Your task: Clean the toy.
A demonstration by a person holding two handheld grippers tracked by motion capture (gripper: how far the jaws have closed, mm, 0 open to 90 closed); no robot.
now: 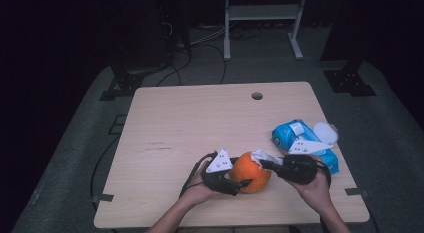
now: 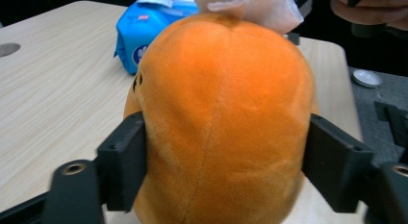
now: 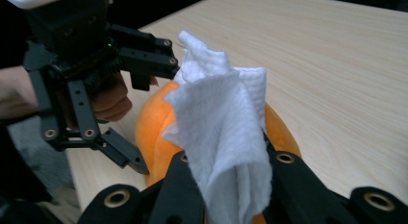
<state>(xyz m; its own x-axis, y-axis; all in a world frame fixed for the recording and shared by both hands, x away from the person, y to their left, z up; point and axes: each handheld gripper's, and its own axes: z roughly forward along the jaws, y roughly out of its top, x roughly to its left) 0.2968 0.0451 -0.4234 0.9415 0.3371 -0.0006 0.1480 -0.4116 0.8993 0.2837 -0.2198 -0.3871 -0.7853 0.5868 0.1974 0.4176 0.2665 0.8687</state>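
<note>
High view: wooden surface (image 1: 170, 123) with a round hole (image 1: 257, 96) near its far edge. An orange plush toy (image 1: 250, 172) sits near the front edge, between the two hands. Left claw (image 1: 243, 183) comes at it from the left, right claw (image 1: 265, 164) from the right. A blue pack of wet wipes (image 1: 305, 143) lies just behind the right claw, with a white lid (image 1: 325, 130) at its far end.

Left gripper view: the plush toy (image 2: 223, 118) stands between the two black jaws, and both pads press into its sides, so the left claw grips the toy. A bit of white wipe (image 2: 260, 7) rests on top of the toy. The blue pack (image 2: 144, 27) lies behind it on the surface (image 2: 57, 99).

Right gripper view: the right claw (image 3: 231, 185) is nearly closed on a crumpled white wipe (image 3: 221, 128), pinched between the jaws; the wipe stands up from them and lies against the top of the orange toy (image 3: 154, 128). The left claw (image 3: 144, 118) is seen farther off, one jaw at the upper side of the toy and one at its lower side, with a hand (image 3: 108, 99) behind it.

Toy position: on the surface, front centre, held from both sides by the left claw, wipe touching its top.
</note>
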